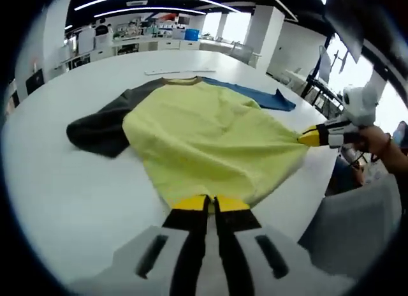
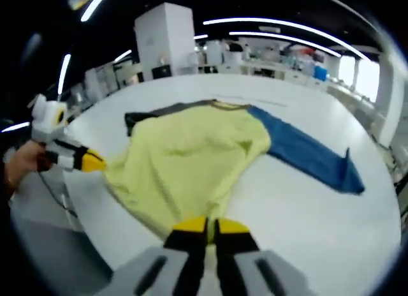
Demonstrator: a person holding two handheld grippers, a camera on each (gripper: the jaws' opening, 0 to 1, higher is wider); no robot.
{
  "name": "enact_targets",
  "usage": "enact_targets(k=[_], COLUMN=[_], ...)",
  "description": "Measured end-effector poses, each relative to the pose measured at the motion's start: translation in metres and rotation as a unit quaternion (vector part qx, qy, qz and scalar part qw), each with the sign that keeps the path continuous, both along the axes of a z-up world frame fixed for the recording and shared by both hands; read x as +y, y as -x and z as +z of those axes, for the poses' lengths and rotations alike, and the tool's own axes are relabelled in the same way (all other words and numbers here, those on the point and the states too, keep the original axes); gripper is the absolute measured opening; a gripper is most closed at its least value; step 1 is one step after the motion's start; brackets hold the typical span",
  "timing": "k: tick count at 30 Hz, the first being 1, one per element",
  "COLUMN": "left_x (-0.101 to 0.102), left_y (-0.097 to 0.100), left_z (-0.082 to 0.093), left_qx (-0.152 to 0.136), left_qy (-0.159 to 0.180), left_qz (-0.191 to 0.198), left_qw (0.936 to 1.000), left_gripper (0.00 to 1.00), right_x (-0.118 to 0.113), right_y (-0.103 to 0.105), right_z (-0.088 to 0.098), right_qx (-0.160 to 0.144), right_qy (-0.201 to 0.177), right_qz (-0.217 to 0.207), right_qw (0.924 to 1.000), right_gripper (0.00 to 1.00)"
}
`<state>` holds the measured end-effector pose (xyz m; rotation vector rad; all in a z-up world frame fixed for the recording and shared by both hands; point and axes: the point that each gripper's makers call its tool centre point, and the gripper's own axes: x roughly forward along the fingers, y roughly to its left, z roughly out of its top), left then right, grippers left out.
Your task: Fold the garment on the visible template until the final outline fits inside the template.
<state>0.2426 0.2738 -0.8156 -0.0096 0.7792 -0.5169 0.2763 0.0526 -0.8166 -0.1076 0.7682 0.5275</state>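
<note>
White tabletop [image 1: 76,200] stretches out ahead of both pairs of jaws, with a bright lab of benches and ceiling light strips far behind it. Spread across it lies the garment [image 1: 210,140], a shirt with a yellow body, a dark grey sleeve [image 1: 102,127] and a blue sleeve [image 1: 264,95].

From the left gripper view, the left gripper [image 1: 212,205] has its yellow-tipped jaws pressed together on the near hem of the yellow cloth, right at their tips. Off to the right of those jaws, the right gripper [image 1: 311,137] bites the hem's other corner, pulling the fabric to a point, and a person's hand [image 1: 376,143] holds it.

From the right gripper view, the right gripper [image 2: 210,227] pinches the yellow hem straight ahead of its jaws. The garment [image 2: 191,155] fans out beyond them, its blue sleeve [image 2: 312,155] trailing off to the right. Left of the jaws, the left gripper [image 2: 95,162] clamps the far corner of the hem, gripped by a hand [image 2: 22,165].
</note>
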Motion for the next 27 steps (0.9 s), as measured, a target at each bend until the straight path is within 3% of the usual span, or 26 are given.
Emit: enact_targets(k=[6, 10, 14, 20, 22, 25, 27], left_x=[0.004, 0.007, 0.023, 0.045, 0.046, 0.039, 0.036], left_y=[0.016, 0.021, 0.018, 0.019, 0.019, 0.019, 0.017], left_z=[-0.002, 0.003, 0.004, -0.016, -0.019, -0.019, -0.019], left_qx=[0.006, 0.002, -0.01, 0.007, 0.01, 0.021, 0.019], left_qy=[-0.023, -0.031, -0.058, -0.091, -0.086, -0.054, -0.056], left_qz=[-0.028, -0.036, -0.029, -0.031, -0.032, -0.03, -0.029], left_qw=[0.9993, 0.9989, 0.9978, 0.9954, 0.9957, 0.9979, 0.9978], left_gripper=[0.17, 0.2, 0.21, 0.22, 0.22, 0.21, 0.2], right_x=[-0.001, -0.002, -0.003, -0.002, -0.002, -0.002, -0.002], right_y=[0.001, 0.001, 0.001, 0.001, 0.001, 0.001, 0.001], right_z=[-0.004, -0.005, -0.004, -0.003, -0.003, -0.003, -0.002], right_qx=[0.006, 0.008, 0.01, 0.012, 0.013, 0.016, 0.017], right_qy=[-0.001, -0.001, -0.003, -0.005, -0.006, -0.012, -0.013], right_qz=[-0.005, -0.008, -0.011, -0.013, -0.014, -0.02, -0.022], right_qw=[1.0, 0.9999, 0.9999, 0.9998, 0.9998, 0.9996, 0.9995], right_gripper=[0.0, 0.0, 0.0, 0.0, 0.0, 0.0, 0.0])
